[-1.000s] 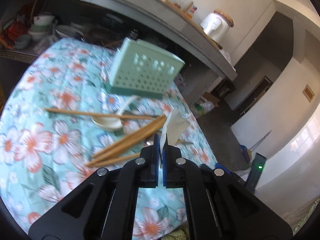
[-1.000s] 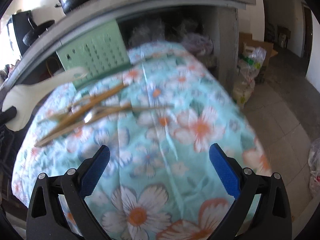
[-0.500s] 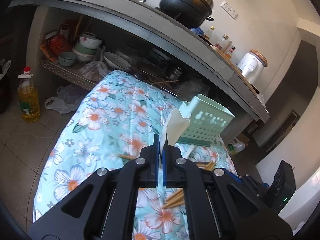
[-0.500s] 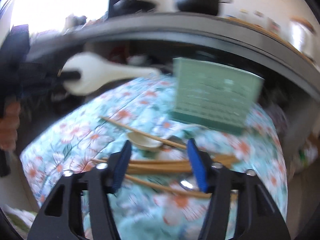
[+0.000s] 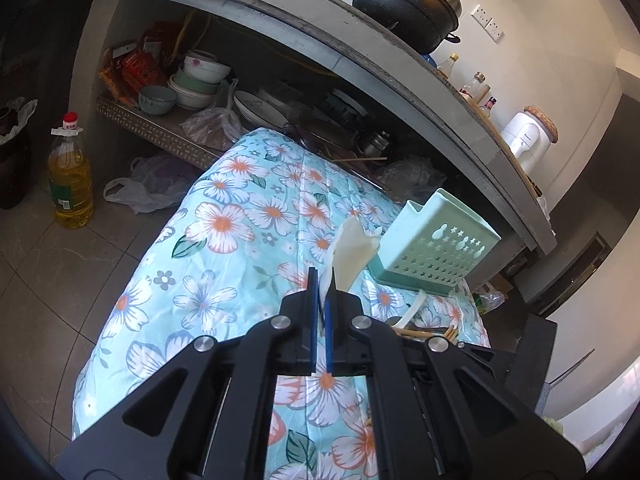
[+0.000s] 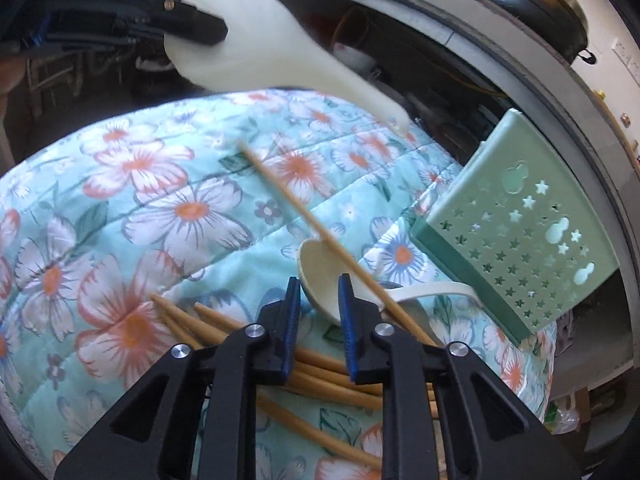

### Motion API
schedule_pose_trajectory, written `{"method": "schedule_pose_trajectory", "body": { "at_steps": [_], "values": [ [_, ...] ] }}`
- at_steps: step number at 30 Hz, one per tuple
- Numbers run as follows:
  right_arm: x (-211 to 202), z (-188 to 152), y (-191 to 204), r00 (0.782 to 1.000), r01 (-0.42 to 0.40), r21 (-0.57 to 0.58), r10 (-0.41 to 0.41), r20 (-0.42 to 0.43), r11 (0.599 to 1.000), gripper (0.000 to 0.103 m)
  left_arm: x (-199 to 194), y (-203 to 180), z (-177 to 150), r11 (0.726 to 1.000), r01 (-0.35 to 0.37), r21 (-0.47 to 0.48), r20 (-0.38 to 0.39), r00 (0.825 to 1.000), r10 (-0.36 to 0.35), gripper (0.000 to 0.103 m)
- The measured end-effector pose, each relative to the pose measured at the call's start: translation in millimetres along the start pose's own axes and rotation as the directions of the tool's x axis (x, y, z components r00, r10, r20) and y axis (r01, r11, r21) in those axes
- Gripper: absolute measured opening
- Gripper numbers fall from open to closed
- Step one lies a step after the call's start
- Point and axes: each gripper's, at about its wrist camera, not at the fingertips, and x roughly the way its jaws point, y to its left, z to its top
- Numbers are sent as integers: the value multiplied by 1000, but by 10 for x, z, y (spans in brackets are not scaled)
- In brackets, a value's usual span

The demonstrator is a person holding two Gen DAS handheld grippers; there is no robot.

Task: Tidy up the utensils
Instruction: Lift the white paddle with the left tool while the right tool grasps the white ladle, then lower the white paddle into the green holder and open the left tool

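Bare floral cloth [image 6: 120, 216] at frame left offers open passage. At lower centre, piled chopsticks [image 6: 320, 376] and a ladle [image 6: 324, 276] block the way; a green basket [image 6: 528, 248] walls off the right.

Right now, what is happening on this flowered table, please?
A person is sorting utensils with two handheld grippers. The left gripper is shut on a white rice paddle, held in the air above the floral cloth. The right gripper is closing, with nothing clamped yet, above a cream spoon and loose chopsticks. The green utensil basket stands nearby.
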Motion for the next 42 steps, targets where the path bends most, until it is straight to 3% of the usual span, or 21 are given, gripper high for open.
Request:
{"method": "schedule_pose_trajectory", "body": {
  "at_steps": [5,10,14,17,20,24,29,35,39,42],
  "values": [
    [-91,92,-72,996,-82,6,82,26,997,5,-67,23,47,1000,-30,9,33,999,30,1],
    [-491,158,-486,963,-260,152,244,113,954,4,-141,49,128,998,-58,5,72,996,58,1],
    [-777,118,-940,897,-436,318,378,229,842,4,-211,28,198,997,-72,13,104,992,70,1],
    [-950,22,-1247,829,-555,407,443,341,726,3,-248,-12,239,997,-79,18,121,990,76,1],
    [-1093,-95,-1502,770,-635,459,457,446,622,3,-268,-74,257,997,-73,24,130,989,70,1],
    [-1260,-289,-1779,734,-672,497,407,543,549,3,-294,-238,305,996,-54,67,140,989,44,1],
    [-1428,-506,-1994,723,-675,519,333,605,524,3,-285,-621,504,979,-39,200,147,989,9,1],
    [-1595,-740,-2172,722,-668,538,273,635,514,3,-60,-1188,773,912,-29,408,64,998,3,1],
    [-1631,-900,-2278,725,-661,553,241,645,508,3,216,-1494,917,858,-40,512,-35,997,68,1],
    [-1639,-993,-2332,726,-659,561,226,650,501,3,430,-1666,997,809,-58,585,-104,984,145,1]
  ]
}}
